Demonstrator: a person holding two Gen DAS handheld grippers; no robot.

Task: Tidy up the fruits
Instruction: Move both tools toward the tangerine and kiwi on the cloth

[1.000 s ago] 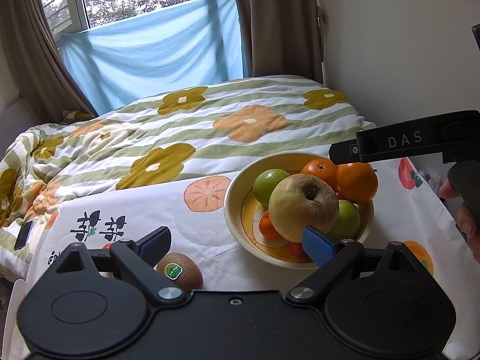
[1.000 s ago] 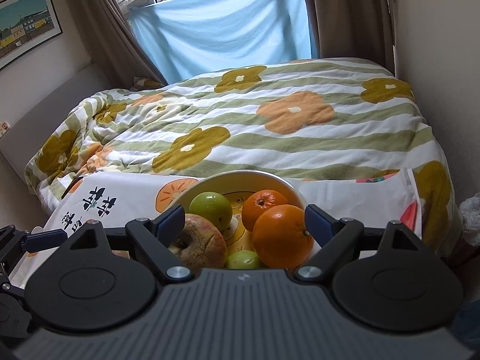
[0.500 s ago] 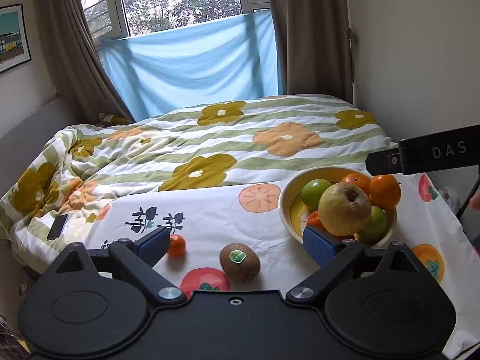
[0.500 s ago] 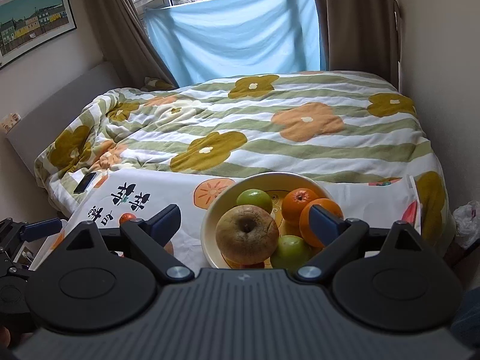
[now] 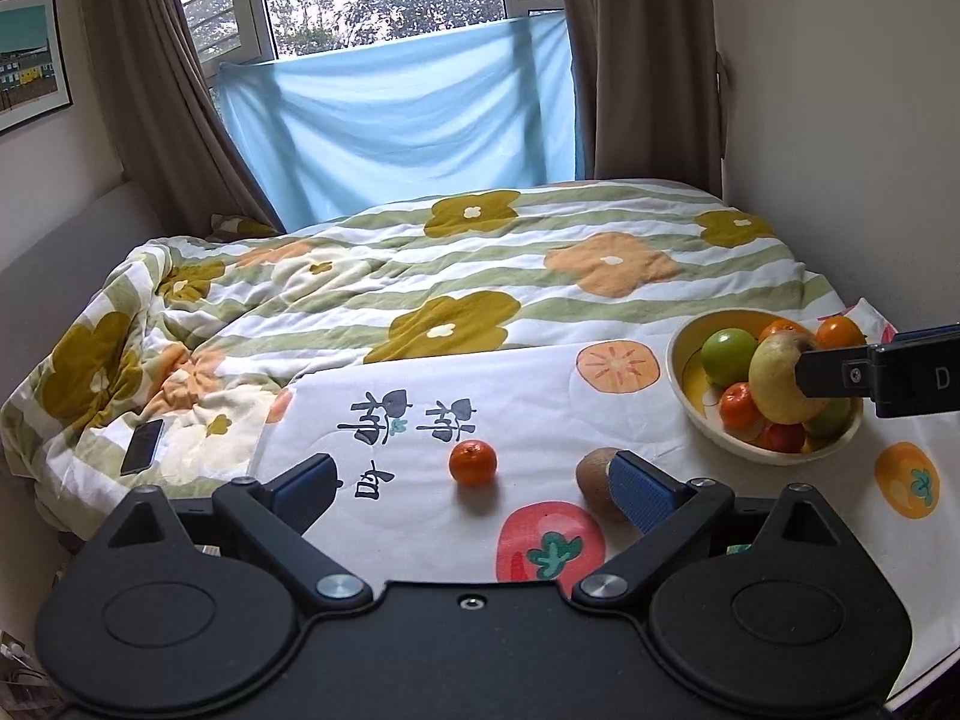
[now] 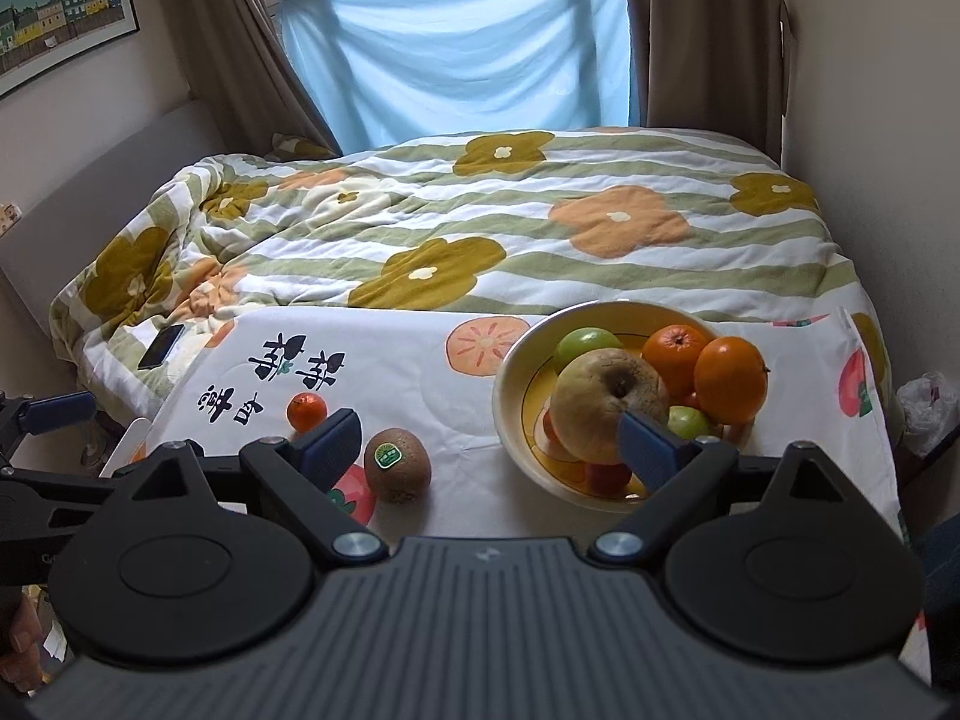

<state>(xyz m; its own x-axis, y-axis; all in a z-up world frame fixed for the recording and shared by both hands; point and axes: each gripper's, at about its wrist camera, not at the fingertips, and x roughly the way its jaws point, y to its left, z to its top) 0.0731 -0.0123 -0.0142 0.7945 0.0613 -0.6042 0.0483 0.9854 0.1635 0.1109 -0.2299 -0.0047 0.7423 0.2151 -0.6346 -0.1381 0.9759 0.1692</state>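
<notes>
Bowl piled high with fruit (most sorted, I judge). Kiwi and mandarin left on cloth beside bowl. Left gripper, right gripper both spread wide, empty.

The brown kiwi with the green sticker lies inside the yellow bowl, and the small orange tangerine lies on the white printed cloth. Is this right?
Not quite. The brown kiwi with the green sticker lies on the white printed cloth, outside the yellow bowl, to its left. The right wrist view shows it. The small orange tangerine does lie on the cloth.
</notes>
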